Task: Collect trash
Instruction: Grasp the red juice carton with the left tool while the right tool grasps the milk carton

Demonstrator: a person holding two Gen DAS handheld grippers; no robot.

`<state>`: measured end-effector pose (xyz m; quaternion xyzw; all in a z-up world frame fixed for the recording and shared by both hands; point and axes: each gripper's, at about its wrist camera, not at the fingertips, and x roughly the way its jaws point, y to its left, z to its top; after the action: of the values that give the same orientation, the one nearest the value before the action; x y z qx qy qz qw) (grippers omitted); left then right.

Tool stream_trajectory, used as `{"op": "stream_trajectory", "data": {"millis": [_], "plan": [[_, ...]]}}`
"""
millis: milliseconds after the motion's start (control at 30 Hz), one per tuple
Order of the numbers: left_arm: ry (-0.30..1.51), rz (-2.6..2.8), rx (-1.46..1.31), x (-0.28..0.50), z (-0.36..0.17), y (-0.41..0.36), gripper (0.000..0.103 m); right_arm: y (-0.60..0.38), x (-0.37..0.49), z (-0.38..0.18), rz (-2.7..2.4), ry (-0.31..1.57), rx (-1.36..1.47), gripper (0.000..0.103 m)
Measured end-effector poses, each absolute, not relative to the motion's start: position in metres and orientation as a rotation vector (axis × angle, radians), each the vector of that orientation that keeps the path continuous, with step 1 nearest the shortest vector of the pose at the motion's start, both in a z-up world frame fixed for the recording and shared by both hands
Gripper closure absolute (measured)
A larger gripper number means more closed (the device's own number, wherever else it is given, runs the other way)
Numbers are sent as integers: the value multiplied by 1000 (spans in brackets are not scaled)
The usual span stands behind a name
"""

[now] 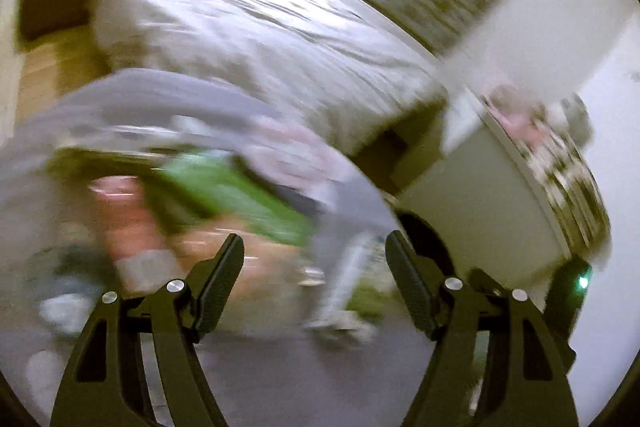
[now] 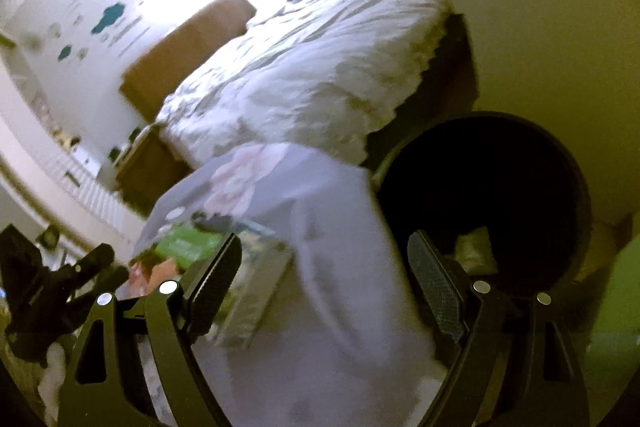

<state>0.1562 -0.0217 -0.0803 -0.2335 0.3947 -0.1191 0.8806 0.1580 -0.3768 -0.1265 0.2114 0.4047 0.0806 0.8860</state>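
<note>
Both views are smeared by motion. My left gripper [image 1: 315,239] is open and empty above a grey rug [image 1: 280,367]. On the rug lie a green wrapper [image 1: 236,187], a pink item [image 1: 124,203] and a pale long piece [image 1: 344,287]. My right gripper [image 2: 326,239] is also open and empty, over the rug [image 2: 340,227] and just left of a dark round bin [image 2: 484,187]. Something pale [image 2: 474,247] lies inside the bin. The green wrapper [image 2: 184,241] and a clear flat packet [image 2: 252,287] show near its left finger. The left gripper [image 2: 111,264] appears at the far left.
A bed with a white duvet [image 1: 260,39] fills the background, with a brown headboard [image 2: 188,55] behind it. A white cabinet [image 1: 480,199] stands beside the bin [image 1: 420,227]. A wall with teal stickers [image 2: 108,15] and a white radiator [image 2: 96,195] are at the left.
</note>
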Motion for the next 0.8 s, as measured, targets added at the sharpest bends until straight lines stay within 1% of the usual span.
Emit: {"op": "stream_trajectory", "data": {"millis": [67,200,333,533,600,633,667,733,767,800], "plan": [[814,-191,-513,152,-86,3,30,-362,161,-129,197,865,432,19],[880,-110,-566,158,-113,42,31,-326,170,-141,246,950,422,19],[945,-110,-569,166,-134,49,32,-298,183,-153,257,1030,398,19],[992,-113,-534,184,-146,42,32,-262,204,-165,253,1113,337,19],[1001,-104,-524,187,-149,44,32,-254,211,-167,242,1127,312,15],[1006,-99,-522,187,-151,47,33,-248,213,-169,232,1128,286,15],[1014,-94,-522,190,-154,48,38,-244,215,-170,228,1129,269,15],[1018,-85,-514,191,-157,48,42,-237,217,-172,221,1129,227,15],[1023,-79,-500,191,-159,48,47,-235,217,-174,215,1127,214,15],[1019,-85,-499,191,-159,49,47,-235,217,-174,211,1126,207,16]]}}
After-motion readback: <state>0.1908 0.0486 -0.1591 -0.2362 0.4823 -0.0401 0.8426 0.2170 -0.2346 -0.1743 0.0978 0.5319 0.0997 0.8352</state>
